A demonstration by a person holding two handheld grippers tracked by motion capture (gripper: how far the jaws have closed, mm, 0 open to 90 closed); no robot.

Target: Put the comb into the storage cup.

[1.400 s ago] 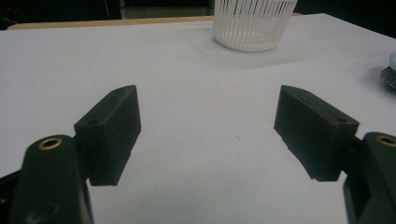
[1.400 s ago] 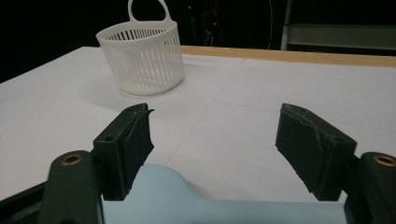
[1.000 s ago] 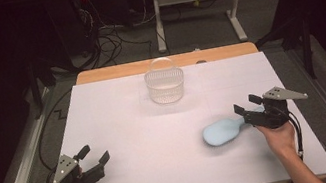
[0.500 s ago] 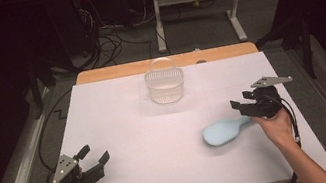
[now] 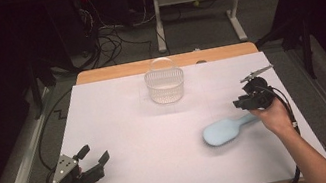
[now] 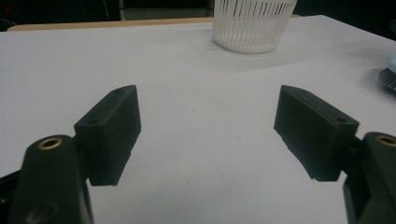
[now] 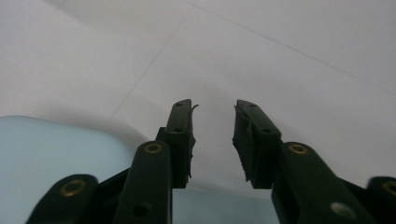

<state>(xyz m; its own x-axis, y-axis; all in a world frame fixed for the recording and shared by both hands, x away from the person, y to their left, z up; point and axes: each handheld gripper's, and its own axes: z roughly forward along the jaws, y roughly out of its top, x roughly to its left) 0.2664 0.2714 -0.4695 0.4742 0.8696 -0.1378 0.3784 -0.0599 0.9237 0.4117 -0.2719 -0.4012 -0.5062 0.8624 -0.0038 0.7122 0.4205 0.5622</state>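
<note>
A light blue hairbrush (image 5: 224, 131) lies on the white table (image 5: 156, 123) at the right, its handle pointing toward the person's right hand. My right gripper (image 5: 246, 101) hovers just beyond the handle end. Its jaws have just been closing, and in the right gripper view my right gripper (image 7: 213, 106) shows a narrow gap with nothing in it, the hairbrush (image 7: 46, 154) lying below and to the left. My left gripper (image 5: 94, 153) rests near the front left edge, jaws wide apart and empty. In its own view my left gripper (image 6: 208, 100) faces bare table.
A white slatted basket (image 5: 165, 85) with a handle stands at the back middle of the table, also ahead in the left gripper view as the basket (image 6: 252, 23). The hairbrush (image 6: 390, 74) peeks in at that view's right edge. Cables and table legs lie on the floor behind.
My right gripper has moved toward the far side of the table and lifted a little, and its jaws have narrowed. The hairbrush stays on the table. The left gripper has not moved.
</note>
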